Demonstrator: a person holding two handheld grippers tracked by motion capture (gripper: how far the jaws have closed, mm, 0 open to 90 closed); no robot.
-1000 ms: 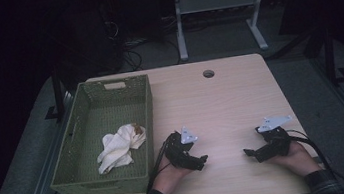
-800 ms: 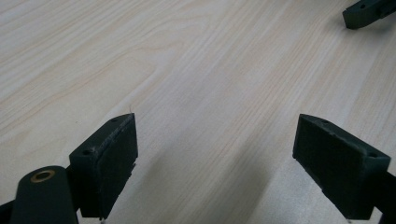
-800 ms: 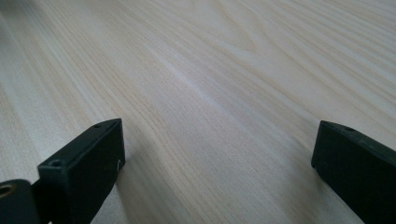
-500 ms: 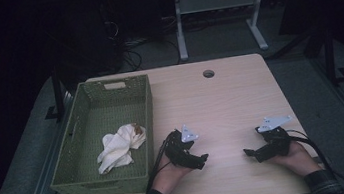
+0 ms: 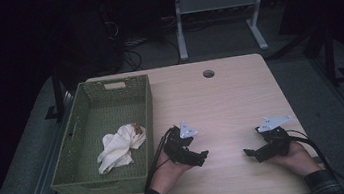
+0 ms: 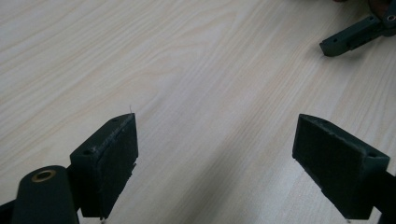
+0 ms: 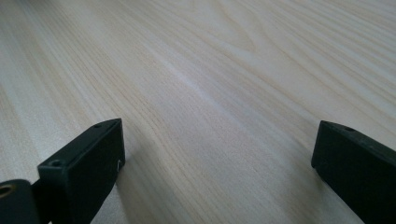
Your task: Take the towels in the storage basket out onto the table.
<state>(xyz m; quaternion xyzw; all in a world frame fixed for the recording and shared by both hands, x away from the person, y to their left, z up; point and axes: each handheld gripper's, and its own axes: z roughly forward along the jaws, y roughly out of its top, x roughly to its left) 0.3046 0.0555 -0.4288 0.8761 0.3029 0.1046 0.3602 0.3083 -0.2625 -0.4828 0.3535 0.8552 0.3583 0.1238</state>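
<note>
A crumpled white cloth (image 5: 117,147) lies inside the green woven basket (image 5: 78,117) on the table's left side. My left gripper (image 5: 200,157) rests low on the wooden table (image 5: 221,100) just right of the basket, pointing right, open with nothing between its jaws (image 6: 217,154). My right gripper (image 5: 250,153) rests near the front right of the table, pointing left, also open and empty (image 7: 217,163). A jaw tip of the right gripper (image 6: 352,37) appears at the top right of the left gripper view.
A round cable hole (image 5: 208,73) sits near the table's far edge. Behind the table stand a white metal frame (image 5: 219,15) and tangled cables (image 5: 129,57) on the dark floor. Bare wood spans between and beyond the grippers.
The left gripper has shifted slightly right and forward on the table. The right gripper has stayed where it was.
</note>
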